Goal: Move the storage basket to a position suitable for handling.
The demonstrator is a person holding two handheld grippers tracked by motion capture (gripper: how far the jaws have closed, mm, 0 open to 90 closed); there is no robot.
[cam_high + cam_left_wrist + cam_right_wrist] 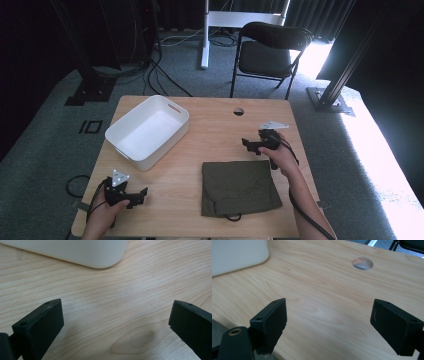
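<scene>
High view: olive fabric pouch (pixel 239 187), flat and squarish, lies on the light wood table (pixel 215 130) between both grippers; left gripper (pixel 137 196) near front-left corner, right gripper (pixel 249 145) just beyond the pouch's far edge; glossy white rounded bin (pixel 148 131) far-left. Left gripper view: jaws wide apart, empty, over bare woodgrain. Right gripper view: jaws wide apart, empty, round table hole (pixel 362 263) ahead.

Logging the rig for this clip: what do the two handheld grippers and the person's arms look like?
Both the left gripper and right gripper are matte black with two blocky, flat-faced jaws bearing small screw holes. Each carries a pale grey three-cornered plate on top and trails a black cable. The forearms are bare; no sleeves reach them.
</scene>
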